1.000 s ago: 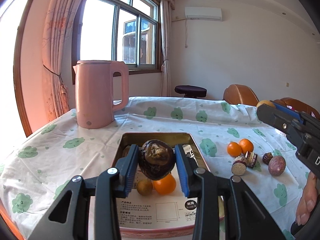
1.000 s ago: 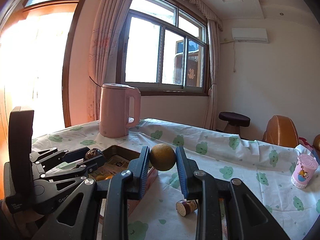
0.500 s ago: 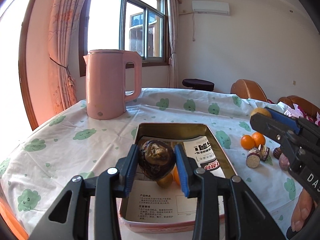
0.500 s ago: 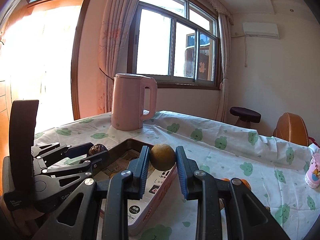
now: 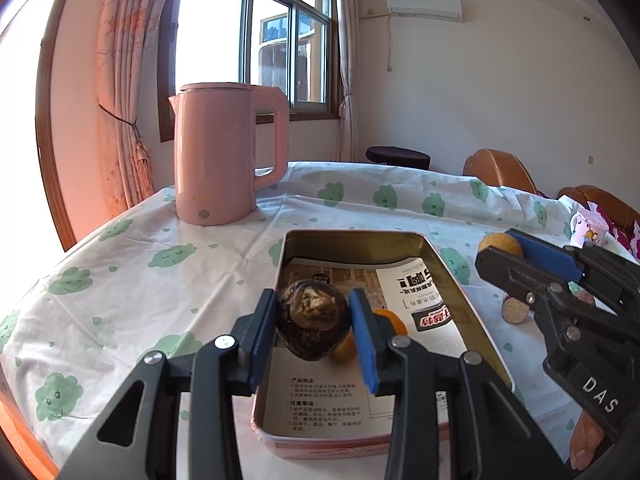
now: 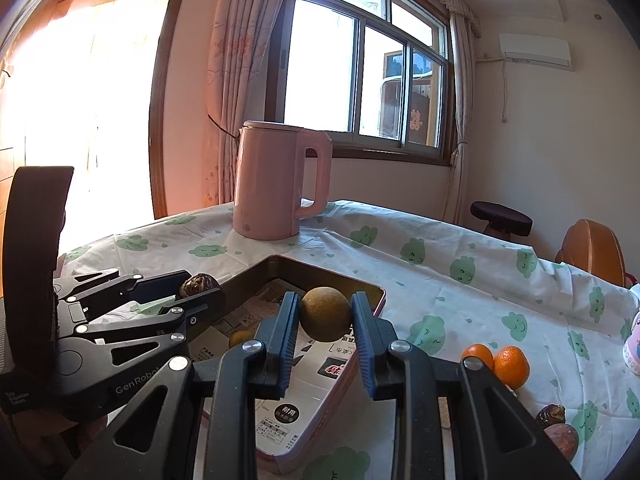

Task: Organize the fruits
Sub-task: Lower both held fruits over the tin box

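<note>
A pink electric kettle stands upright on the table, its handle turned toward the window. The white tablecloth under it is printed with green smiling clouds. Pink curtains hang tied back by the wall. An air conditioner sits high up, a dark round stool beneath, brown chairs beside.

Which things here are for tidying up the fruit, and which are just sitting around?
For the job:
- dark wrinkled fruit in left gripper
- round brownish-yellow fruit in right gripper
- rectangular metal tin
- two loose oranges

Just lying about:
- tall pink kettle
- small pink patterned cup
- cloud-print tablecloth
</note>
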The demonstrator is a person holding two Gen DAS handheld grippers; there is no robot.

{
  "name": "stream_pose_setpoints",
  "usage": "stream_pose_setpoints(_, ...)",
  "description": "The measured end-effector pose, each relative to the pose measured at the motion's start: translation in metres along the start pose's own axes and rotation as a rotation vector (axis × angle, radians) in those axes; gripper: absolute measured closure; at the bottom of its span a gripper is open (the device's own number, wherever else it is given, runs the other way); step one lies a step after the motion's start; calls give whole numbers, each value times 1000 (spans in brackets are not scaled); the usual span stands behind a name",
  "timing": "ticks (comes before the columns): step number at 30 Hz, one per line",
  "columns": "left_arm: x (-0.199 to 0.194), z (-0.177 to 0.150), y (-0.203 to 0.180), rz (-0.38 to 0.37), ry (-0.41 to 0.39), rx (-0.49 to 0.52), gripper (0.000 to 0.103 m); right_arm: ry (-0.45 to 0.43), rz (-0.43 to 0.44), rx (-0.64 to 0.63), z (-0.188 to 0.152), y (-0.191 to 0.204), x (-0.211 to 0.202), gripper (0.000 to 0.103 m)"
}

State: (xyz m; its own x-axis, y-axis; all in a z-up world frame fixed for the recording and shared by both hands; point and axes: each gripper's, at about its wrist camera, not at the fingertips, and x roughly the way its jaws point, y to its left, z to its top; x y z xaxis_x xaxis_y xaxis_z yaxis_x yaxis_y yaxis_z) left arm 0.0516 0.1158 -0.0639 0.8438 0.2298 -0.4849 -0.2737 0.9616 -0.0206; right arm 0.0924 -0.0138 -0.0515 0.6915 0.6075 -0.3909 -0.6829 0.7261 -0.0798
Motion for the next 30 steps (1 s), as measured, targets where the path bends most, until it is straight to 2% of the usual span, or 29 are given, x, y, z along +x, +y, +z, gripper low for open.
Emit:
stream_pose_setpoints(15,12,-7,-3,-7,63,26,64,63,16,-10,-9,5,16,74)
stream_pose_setpoints(23,17,-8,-4,-6,91,32,64,150,29,-8,-12,5,31,74)
stream_pose_setpoints(30,19,-8,-6,-5,105,39,64,187,44,-5,-13,5,38,74)
